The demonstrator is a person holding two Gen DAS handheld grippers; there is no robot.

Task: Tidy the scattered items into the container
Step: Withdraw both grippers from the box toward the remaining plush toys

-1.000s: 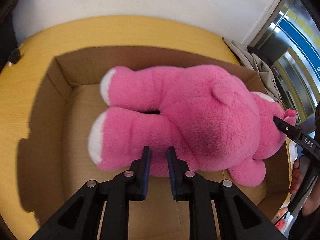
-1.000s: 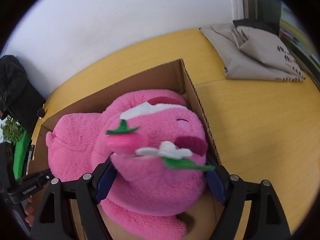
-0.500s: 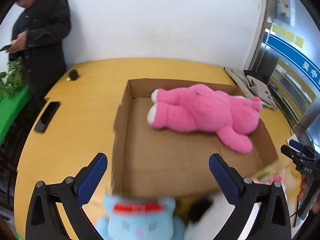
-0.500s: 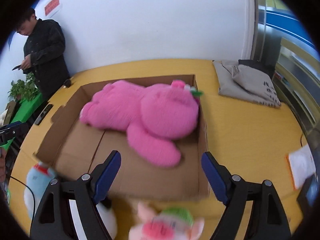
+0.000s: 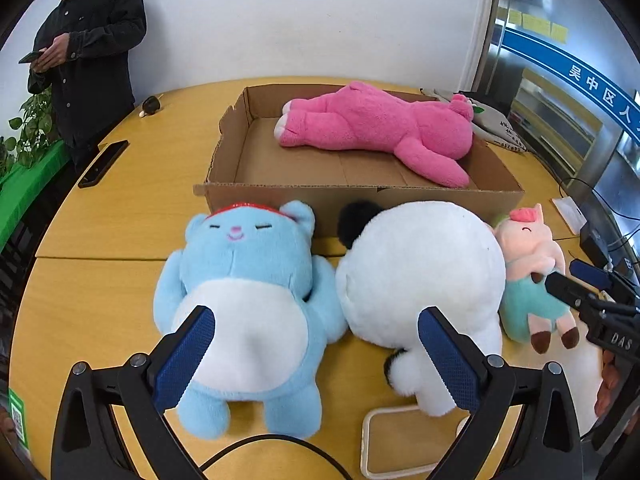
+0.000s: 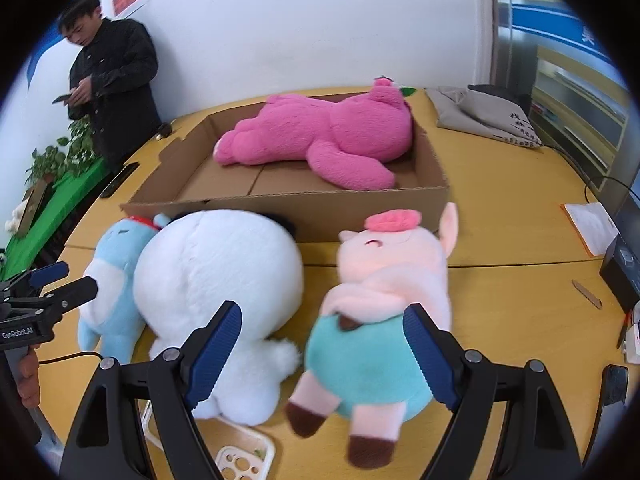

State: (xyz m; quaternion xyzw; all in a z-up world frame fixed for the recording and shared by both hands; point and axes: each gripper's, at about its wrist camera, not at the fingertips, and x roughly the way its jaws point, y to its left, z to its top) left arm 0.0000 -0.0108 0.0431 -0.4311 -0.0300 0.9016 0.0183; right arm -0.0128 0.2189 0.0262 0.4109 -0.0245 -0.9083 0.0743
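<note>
A pink plush bear (image 5: 380,128) (image 6: 320,136) lies on its side inside the open cardboard box (image 5: 360,196) (image 6: 320,204). On the yellow table in front of the box lie a light-blue bear (image 5: 248,280) (image 6: 108,272), a round white plush (image 5: 420,272) (image 6: 220,268) and a pink pig in teal trousers (image 5: 532,268) (image 6: 384,280). My left gripper (image 5: 316,320) hangs open above the blue bear and the white plush, holding nothing. My right gripper (image 6: 322,312) is open above the pig's body and grips nothing. Each gripper shows at the edge of the other's view.
A person in a dark jacket (image 5: 88,52) stands at the table's far left, beside plants. A black phone (image 5: 104,164) lies left of the box. A grey bag (image 6: 480,116), a notepad (image 6: 592,228) and a black device (image 6: 624,276) sit at the right. A white basket (image 5: 400,444) is near me.
Both grippers have drawn back from the box toward the near table edge. The left jaws went from nearly shut to wide. The pink bear, earlier between the right jaws, now lies in the box.
</note>
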